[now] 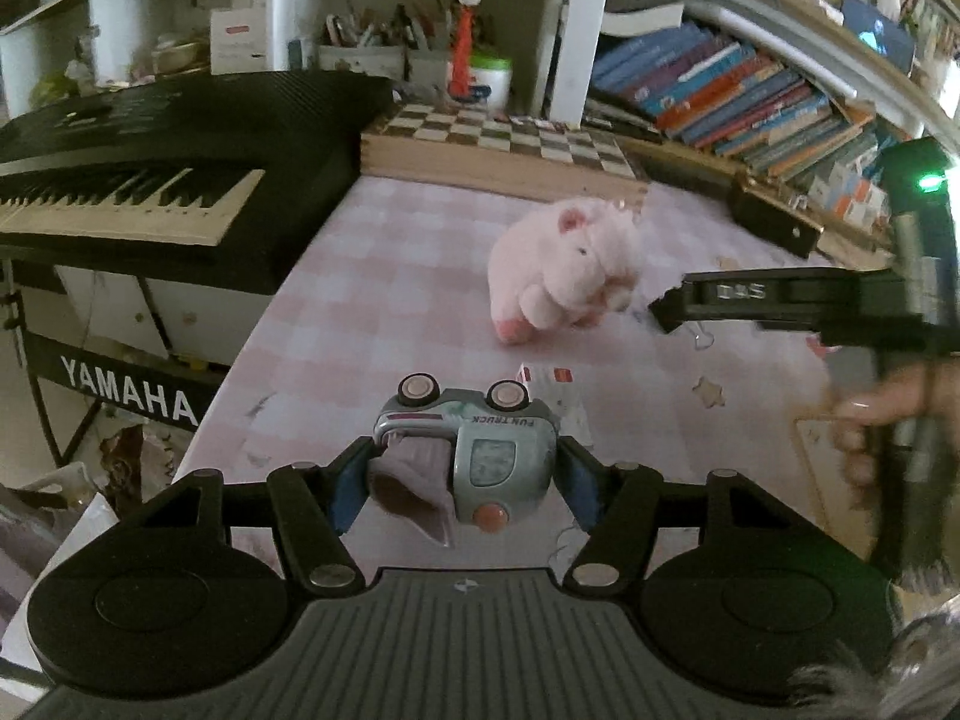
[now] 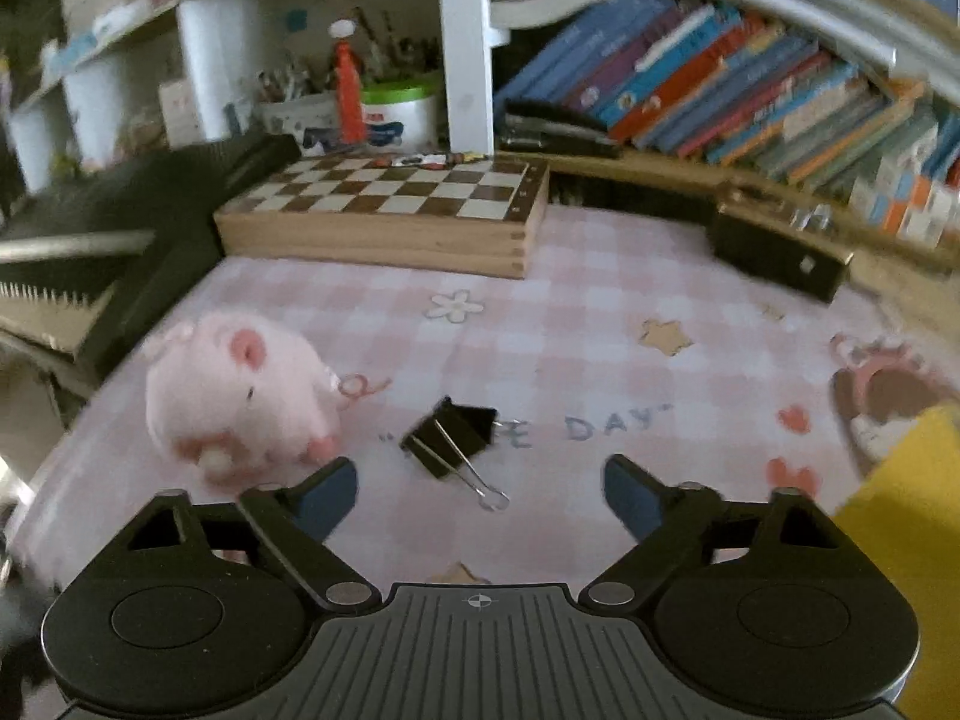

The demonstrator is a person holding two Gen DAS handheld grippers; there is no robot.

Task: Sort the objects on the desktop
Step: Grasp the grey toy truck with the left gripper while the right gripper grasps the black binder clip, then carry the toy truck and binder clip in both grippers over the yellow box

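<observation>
Left gripper [image 1: 459, 468] clenched on toy truck [image 1: 480, 450] across its cab sides; truck is hard plastic, light, prob. slippery, so hold at the flat flanks. Right gripper [image 2: 480, 486] released, jaws wide, nothing between. Binder clip [image 2: 453, 438] at 12 o'clock just ahead: stiff, small, take by black body, not wire handles. Plush pig [image 2: 237, 396] at 10 o'clock: soft, light, squeeze mid-body.
</observation>
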